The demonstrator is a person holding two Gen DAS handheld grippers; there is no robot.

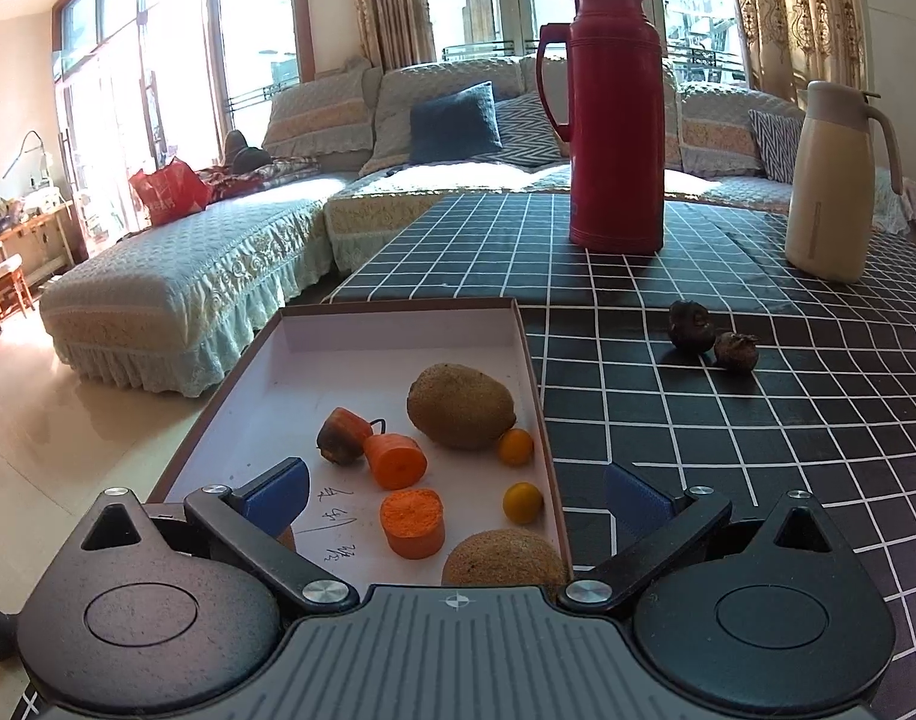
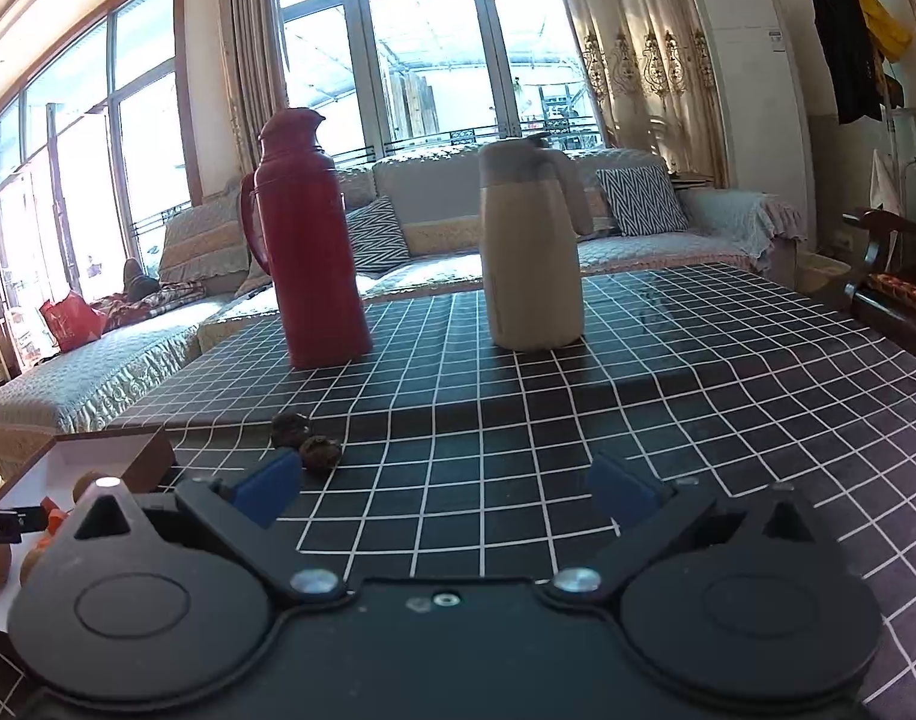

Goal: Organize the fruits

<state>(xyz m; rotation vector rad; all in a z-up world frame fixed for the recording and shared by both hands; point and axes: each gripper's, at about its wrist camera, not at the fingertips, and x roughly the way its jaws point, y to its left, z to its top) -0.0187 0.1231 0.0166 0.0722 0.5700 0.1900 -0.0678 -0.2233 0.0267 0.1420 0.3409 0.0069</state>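
A shallow brown box (image 1: pixel 398 324) with a white floor holds two kiwis (image 1: pixel 461 407), carrot pieces (image 1: pixel 397 461) and two small orange fruits (image 1: pixel 516 447). My left gripper (image 1: pixel 455 495) hovers open over the box's near end, nothing between its blue pads. Two dark round fruits (image 1: pixel 713 339) lie on the checked cloth right of the box. In the right wrist view the same dark fruits (image 2: pixel 308 441) sit just ahead of the left pad. My right gripper (image 2: pixel 446 489) stands open above the cloth, holding nothing. The box corner (image 2: pixel 146 456) shows at the left.
A tall red thermos (image 1: pixel 614 114) and a cream jug (image 1: pixel 833 180) stand at the back of the table (image 2: pixel 638 390). A sofa lies beyond the table's far edge. The floor drops away left of the box.
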